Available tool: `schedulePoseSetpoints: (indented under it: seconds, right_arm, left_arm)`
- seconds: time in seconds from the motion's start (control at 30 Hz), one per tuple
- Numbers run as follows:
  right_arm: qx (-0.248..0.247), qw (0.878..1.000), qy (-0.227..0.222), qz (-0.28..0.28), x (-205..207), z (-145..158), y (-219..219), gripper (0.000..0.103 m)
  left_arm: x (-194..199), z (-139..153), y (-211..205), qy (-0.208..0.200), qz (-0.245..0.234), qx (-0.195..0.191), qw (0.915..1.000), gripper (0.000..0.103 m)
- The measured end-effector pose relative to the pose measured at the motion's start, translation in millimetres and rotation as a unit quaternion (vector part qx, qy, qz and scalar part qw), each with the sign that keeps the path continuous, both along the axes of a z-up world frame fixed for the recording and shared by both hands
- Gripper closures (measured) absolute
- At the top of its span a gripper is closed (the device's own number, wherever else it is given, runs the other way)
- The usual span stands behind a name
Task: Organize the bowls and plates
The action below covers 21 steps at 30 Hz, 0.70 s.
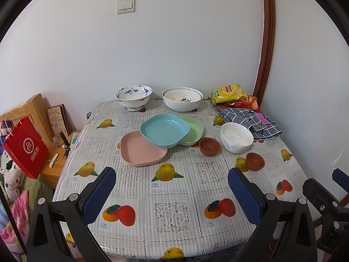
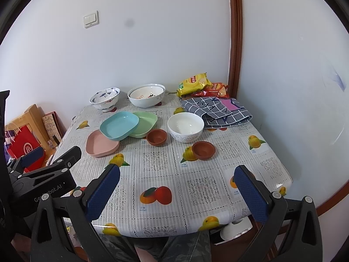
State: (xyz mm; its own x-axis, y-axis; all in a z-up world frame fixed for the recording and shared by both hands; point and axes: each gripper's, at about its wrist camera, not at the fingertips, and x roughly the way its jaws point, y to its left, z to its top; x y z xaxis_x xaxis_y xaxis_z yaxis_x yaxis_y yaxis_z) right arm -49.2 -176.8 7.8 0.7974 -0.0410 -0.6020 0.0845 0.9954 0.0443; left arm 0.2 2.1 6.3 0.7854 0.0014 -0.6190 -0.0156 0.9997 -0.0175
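Observation:
Three square plates overlap mid-table: a blue plate [image 1: 164, 130] [image 2: 119, 125] rests on a pink plate [image 1: 142, 149] [image 2: 101, 145] and a green plate [image 1: 192, 132] [image 2: 145, 123]. A white bowl [image 1: 236, 137] [image 2: 185, 126] and two small brown bowls [image 1: 209, 146] [image 1: 254, 161] [image 2: 156, 137] [image 2: 203, 150] lie to the right. A blue-patterned bowl [image 1: 133, 97] [image 2: 104, 98] and nested white bowls [image 1: 182, 101] [image 2: 146, 98] stand at the back. My left gripper [image 1: 172, 172] and right gripper [image 2: 177, 170] are open and empty over the table's near edge.
Chip bags [image 1: 231, 93] [image 2: 196, 84] and a folded checked cloth [image 1: 250, 122] [image 2: 218, 112] lie at the back right. A red paper bag [image 1: 25, 147] and small items sit on a wooden side table at the left. The wall stands behind the fruit-print tablecloth [image 1: 170, 196].

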Motion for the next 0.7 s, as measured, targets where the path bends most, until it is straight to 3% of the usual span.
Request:
schedulePoseSetpoints:
  seconds: [0.23, 0.7]
  right_arm:
    - [0.020, 1.000, -0.012, 0.001, 10, 3, -1, 0.000]
    - [0.024, 1.000, 0.013, -0.006, 44, 5, -4, 0.000]
  left_arm:
    - [12, 4, 4, 0.004, -0.001, -0.001, 1.0000, 0.000]
    - [47, 7, 9, 0.017, -0.001, -0.009, 0.9998, 0.000]
